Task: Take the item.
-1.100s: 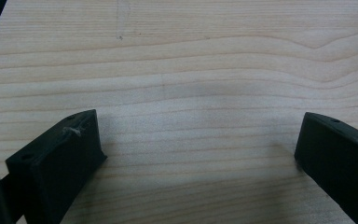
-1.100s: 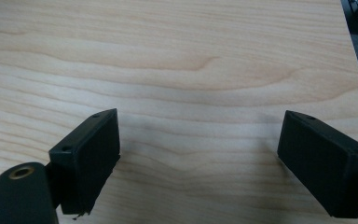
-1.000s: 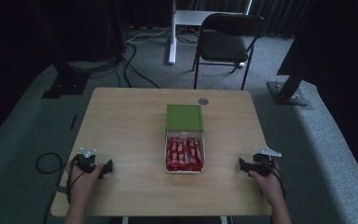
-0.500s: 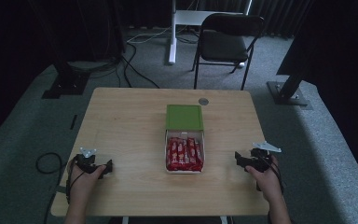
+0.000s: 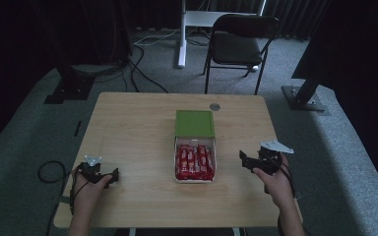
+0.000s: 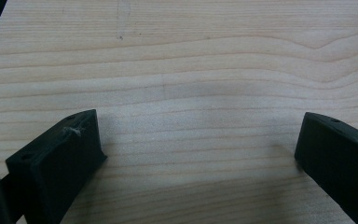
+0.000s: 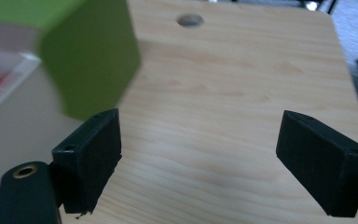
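A white box (image 5: 195,161) lies near the middle of the wooden table (image 5: 128,128), filled with red packets (image 5: 195,161) packed side by side. Its green lid (image 5: 195,123) is folded open and lies flat on the table, touching the box's far edge. Beyond the lid, close to the table's far edge, is a small round grey disc (image 5: 215,106).

To the right of the box, near it but apart, the right gripper (image 5: 248,161) is held in the person's right hand (image 5: 274,183), its jaws pointing towards the box. In the right gripper view its jaws stand wide apart with nothing between them, bare wood under them, and the green lid and a white corner of the box lie blurred just past the left jaw.

To the left of the box, well apart from it and near the table's near edge, the left gripper (image 5: 109,176) rests in the left hand (image 5: 86,189). Its jaws are also spread wide over bare wood, empty.

Beyond the table, on grey carpet, stands a black folding chair (image 5: 239,45).
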The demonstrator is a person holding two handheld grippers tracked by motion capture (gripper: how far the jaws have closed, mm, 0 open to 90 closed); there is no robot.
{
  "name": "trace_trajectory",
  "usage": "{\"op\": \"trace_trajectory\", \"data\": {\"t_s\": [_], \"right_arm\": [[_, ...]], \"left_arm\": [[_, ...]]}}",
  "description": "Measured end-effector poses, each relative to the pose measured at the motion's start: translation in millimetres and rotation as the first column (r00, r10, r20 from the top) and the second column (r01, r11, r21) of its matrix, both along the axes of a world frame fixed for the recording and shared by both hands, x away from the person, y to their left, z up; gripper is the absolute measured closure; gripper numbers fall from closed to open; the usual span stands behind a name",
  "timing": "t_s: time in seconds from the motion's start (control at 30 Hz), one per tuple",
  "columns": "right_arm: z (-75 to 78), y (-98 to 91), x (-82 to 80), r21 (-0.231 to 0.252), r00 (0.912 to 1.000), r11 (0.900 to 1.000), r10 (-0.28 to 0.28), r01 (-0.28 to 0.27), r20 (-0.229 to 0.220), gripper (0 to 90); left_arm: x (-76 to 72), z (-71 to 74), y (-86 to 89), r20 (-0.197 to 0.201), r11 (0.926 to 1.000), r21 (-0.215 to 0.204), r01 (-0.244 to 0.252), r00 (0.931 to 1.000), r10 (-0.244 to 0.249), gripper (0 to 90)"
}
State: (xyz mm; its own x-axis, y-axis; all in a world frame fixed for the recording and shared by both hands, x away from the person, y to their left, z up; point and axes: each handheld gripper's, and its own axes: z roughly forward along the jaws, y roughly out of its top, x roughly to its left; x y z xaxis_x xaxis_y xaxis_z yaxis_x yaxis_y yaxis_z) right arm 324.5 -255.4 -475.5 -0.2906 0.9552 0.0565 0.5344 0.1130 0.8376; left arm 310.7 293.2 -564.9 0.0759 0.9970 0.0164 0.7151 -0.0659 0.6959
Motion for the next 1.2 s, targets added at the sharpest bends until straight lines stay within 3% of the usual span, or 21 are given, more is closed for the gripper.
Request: {"op": "trace_trajectory", "data": {"t_s": [0.37, 1.2], "right_arm": [[20.4, 27.2, -1.2, 0.009, 0.9969, 0.9979, 0.064, -0.065, 0.046, 14.1], [28.3, 98.6, 2.2, 0.024, 0.9727, 0.9736, 0.225, -0.227, 0.057, 18.1]], "left_arm": [[0.0, 0.0, -0.1, 0.000, 1.0000, 0.000, 0.000, 1.0000, 0.000, 1.2], [0.0, -0.1, -0.1, 0.001, 1.0000, -0.001, -0.001, 1.0000, 0.001, 1.1]]}}
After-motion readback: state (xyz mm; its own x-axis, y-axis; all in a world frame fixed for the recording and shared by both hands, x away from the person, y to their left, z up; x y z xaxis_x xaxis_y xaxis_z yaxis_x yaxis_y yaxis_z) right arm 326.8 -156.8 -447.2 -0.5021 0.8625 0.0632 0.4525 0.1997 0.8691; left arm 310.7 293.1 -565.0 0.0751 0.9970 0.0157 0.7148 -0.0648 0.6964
